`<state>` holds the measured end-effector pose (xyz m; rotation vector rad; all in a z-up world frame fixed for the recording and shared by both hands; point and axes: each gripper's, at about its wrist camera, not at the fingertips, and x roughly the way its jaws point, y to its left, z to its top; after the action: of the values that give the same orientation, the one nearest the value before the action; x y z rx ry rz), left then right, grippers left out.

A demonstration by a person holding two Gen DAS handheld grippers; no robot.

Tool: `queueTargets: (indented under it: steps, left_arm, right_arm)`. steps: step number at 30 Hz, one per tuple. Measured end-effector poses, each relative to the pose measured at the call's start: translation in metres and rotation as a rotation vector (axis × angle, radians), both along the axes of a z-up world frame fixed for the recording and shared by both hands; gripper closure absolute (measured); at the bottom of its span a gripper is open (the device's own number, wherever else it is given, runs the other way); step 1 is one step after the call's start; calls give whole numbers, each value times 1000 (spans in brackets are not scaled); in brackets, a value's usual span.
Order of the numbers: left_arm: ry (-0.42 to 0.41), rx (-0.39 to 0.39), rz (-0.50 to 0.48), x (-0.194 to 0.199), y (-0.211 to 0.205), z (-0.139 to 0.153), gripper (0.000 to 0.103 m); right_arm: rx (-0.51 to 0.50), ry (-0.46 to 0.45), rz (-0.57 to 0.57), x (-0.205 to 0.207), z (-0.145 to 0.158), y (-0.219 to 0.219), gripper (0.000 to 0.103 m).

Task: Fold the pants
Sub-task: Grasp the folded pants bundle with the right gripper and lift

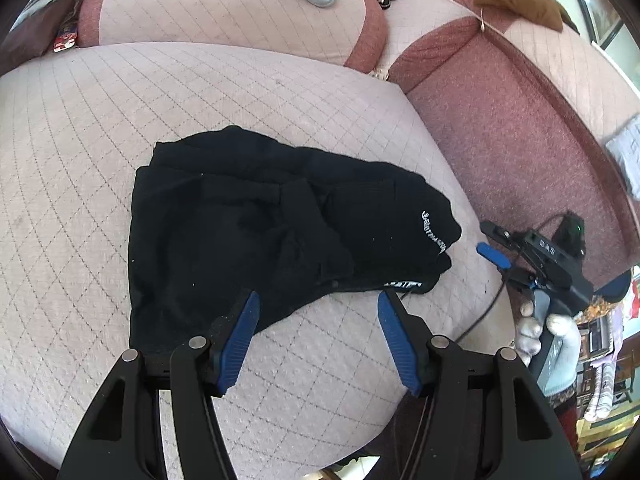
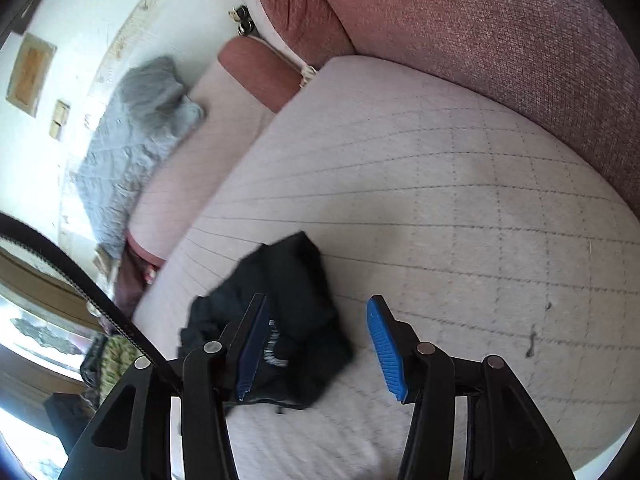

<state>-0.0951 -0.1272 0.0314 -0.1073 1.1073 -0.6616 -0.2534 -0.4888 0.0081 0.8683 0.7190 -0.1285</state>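
Both grippers stand with their jaws spread wide and nothing between them. Seen from its own camera, the left gripper (image 1: 318, 300) hovers just over the near hem of the black pants (image 1: 280, 220), its left blue pad over the fabric edge and its right pad over bare cushion. The right gripper (image 2: 316, 308) hangs at the pants' (image 2: 280, 312) end that bears white lettering; in the left view it (image 1: 490, 242) sits just off that end, near the right edge of the quilted sofa seat cushion (image 1: 80, 160), held by a gloved hand (image 1: 548, 336).

The pants lie bunched in a compact heap at the middle of the cushion, already doubled over at least once by the look of it, though lumpy. My reading is that a fold has just been laid or another is about to start. The next move likely calls for each gripper to close on an edge and either smooth the heap or carry 1 end across.

Layers within the black fabric are hard to separate, the lettering is unreadable, and the right view is blurred.
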Motion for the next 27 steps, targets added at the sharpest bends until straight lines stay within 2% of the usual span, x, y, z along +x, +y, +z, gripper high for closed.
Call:
queueTargets:
  steps: [5, 8, 10, 12, 14, 16, 17, 19, 21, 23, 27]
  left_arm:
    - [-15, -3, 12, -1, 3, 11, 42]
    - [-36, 9, 4, 0, 0, 20, 42]
    - [-57, 22, -17, 3, -6, 26, 42]
    - [-61, 35, -41, 8, -15, 28, 42]
    - [-43, 44, -67, 19, -32, 26, 42]
    - [-31, 56, -100, 30, -55, 23, 42]
    - [-32, 62, -115, 34, -66, 23, 42]
    - [-38, 70, -150, 42, -95, 24, 42]
    - [-38, 75, -196, 52, -127, 25, 42]
    - [-40, 85, -229, 61, -154, 25, 42]
    - [5, 134, -321, 85, -222, 6, 40]
  right_arm:
    - [29, 65, 130, 43, -19, 18, 47]
    - [47, 87, 185, 52, -30, 23, 70]
    - [49, 55, 212, 40, -24, 21, 94]
    - [120, 34, 223, 24, -26, 13, 94]
    - [138, 77, 238, 14, -36, 7, 93]
    - [118, 148, 266, 8, -52, 3, 86]
    - [112, 156, 269, 5, -55, 1, 83]
    - [124, 141, 273, -1, -58, -5, 83]
    - [167, 92, 269, -8, -60, -13, 59]
    - [200, 46, 277, -8, -63, -18, 51]
    - [223, 18, 304, 6, -67, -19, 45]
